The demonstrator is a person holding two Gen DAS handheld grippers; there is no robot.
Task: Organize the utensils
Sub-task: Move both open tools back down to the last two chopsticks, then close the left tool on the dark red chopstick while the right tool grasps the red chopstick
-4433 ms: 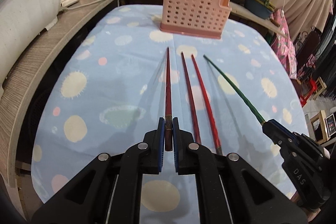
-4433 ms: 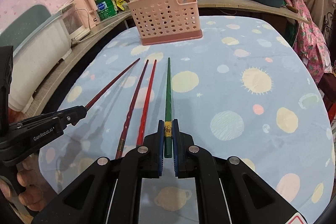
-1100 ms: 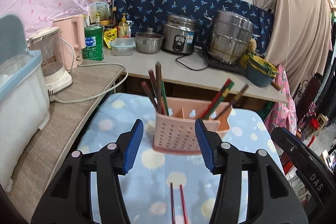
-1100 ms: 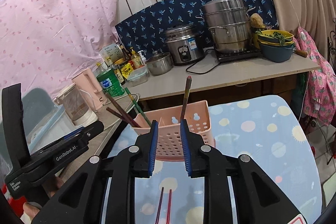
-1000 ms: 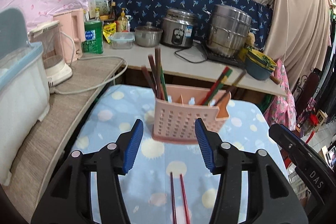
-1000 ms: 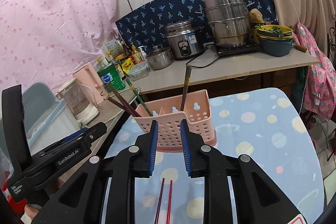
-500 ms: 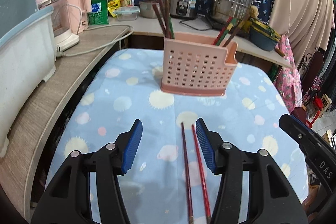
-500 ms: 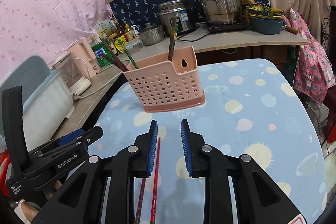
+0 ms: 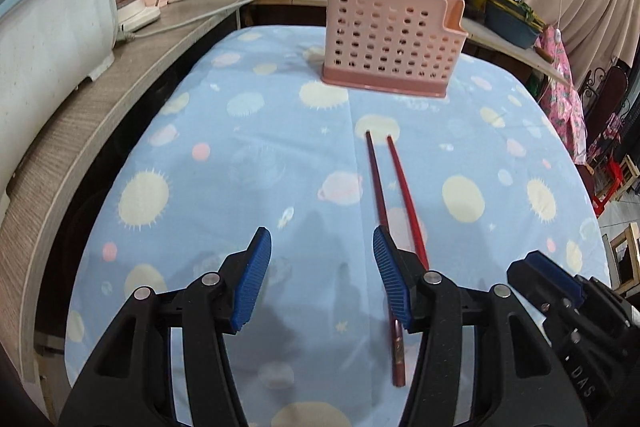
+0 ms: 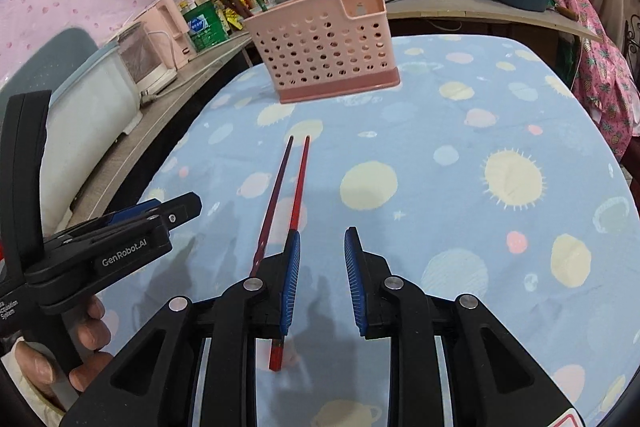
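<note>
My left gripper (image 9: pixel 318 273) and right gripper (image 10: pixel 320 273) hover empty, jaws apart, each near one of two chopsticks (image 9: pixel 378 199) lying parallel on the tablecloth (image 9: pixel 240 167) before the pink holder (image 9: pixel 390 43).

both wrist cams sit close over the surface (image 9: pixel 248 163), angled down toward the pink caddy (image 9: pixel 384 39); the 2 views share it.
</note>
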